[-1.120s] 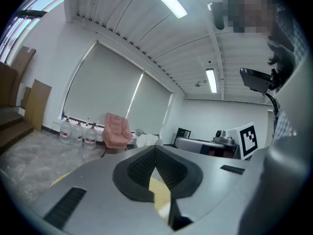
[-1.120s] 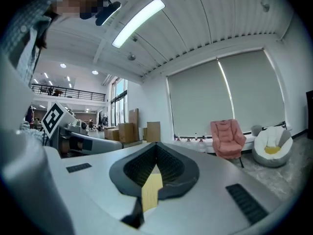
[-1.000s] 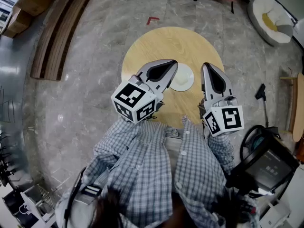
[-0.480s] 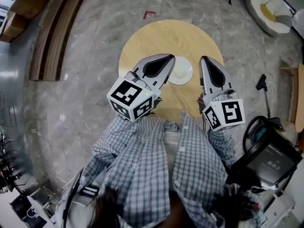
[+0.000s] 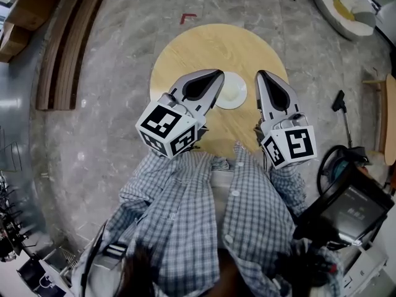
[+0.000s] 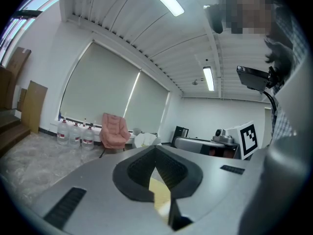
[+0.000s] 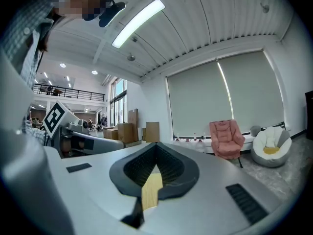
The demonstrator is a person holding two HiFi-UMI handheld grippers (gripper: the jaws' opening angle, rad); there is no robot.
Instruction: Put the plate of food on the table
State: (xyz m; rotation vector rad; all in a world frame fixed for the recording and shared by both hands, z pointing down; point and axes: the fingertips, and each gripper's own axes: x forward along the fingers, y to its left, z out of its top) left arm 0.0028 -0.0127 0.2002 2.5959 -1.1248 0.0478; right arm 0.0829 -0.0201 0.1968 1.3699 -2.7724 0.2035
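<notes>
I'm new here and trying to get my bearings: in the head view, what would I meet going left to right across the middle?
Boards → left claw → plate → right claw → black tool.

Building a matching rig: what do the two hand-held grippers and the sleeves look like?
The left hand-held gripper and right hand-held gripper are smooth grey tapered shells with dark teardrop recesses on top. Each carries a white cube with black square markers at the back. The sleeves are blue-and-white checked.
</notes>
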